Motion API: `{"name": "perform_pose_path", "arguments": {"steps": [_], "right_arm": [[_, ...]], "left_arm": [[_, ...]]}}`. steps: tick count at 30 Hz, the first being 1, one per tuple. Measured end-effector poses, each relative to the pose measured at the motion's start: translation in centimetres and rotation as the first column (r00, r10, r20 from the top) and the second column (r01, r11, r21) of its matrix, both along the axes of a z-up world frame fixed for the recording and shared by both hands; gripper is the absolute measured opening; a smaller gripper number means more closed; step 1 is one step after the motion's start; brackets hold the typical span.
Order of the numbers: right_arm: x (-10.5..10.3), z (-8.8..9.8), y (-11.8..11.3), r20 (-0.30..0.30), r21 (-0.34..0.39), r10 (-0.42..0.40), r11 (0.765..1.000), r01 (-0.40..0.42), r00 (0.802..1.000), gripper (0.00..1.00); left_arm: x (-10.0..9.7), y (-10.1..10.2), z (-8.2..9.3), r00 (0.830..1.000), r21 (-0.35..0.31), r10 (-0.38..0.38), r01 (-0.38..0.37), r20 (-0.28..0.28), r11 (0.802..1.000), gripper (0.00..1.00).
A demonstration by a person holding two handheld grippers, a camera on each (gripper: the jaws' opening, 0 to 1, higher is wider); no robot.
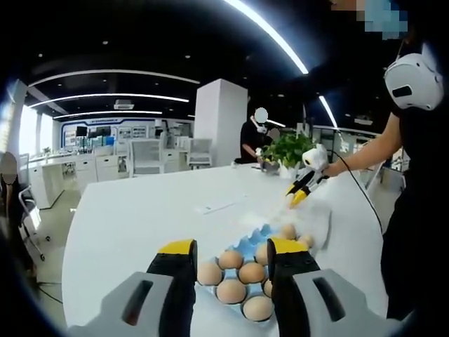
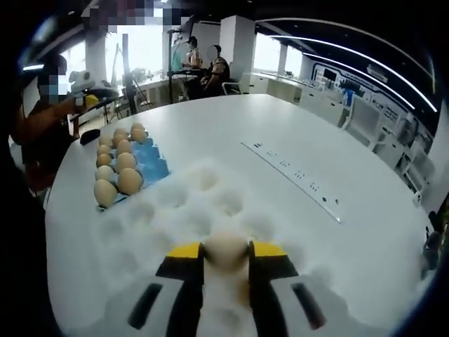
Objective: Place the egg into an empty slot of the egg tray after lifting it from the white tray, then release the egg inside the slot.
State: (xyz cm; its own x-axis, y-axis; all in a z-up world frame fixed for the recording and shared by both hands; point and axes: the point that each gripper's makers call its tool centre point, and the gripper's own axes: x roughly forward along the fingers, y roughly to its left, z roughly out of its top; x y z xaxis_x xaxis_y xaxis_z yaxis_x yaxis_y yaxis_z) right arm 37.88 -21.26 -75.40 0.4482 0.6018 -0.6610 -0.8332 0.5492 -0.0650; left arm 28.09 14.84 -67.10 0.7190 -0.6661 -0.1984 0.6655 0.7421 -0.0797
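Observation:
An egg [image 2: 226, 244] sits between the yellow tips of my right gripper [image 2: 226, 253], which is shut on it just over the dimpled white tray [image 2: 210, 193]. I cannot tell if the egg still rests in its dimple. To the left lies the blue egg tray [image 2: 158, 168], with several eggs [image 2: 129, 180] in two rows and bare slots on its near side. My left gripper [image 1: 231, 249] hangs open over the blue egg tray [image 1: 252, 239] and its eggs [image 1: 231, 289]. Farther off, the right gripper [image 1: 303, 188] hovers over the white tray [image 1: 319, 223].
The round white table [image 1: 140, 217] carries a long printed strip [image 2: 295, 175] and a potted plant [image 1: 287, 151] at its far edge. A person [image 1: 414, 175] stands at the table's right side. Other people, desks and chairs fill the room behind.

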Motion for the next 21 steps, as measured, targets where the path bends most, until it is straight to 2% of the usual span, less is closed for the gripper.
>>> {"name": "perform_pose_path", "arguments": {"steps": [9, 21], "right_arm": [[0.0, 1.6, 1.7, 0.028, 0.015, 0.041, 0.999, -0.042, 0.999, 0.24], [-0.2, 2.6, 5.8, 0.062, 0.04, 0.132, 0.99, -0.134, 0.989, 0.24]], "left_arm": [[0.0, -0.2, 0.0, 1.0, 0.002, -0.005, 0.005, 0.005, 1.0, 0.42], [0.0, -0.1, 0.0, 1.0, 0.0, -0.002, 0.002, 0.009, 1.0, 0.43]]}}
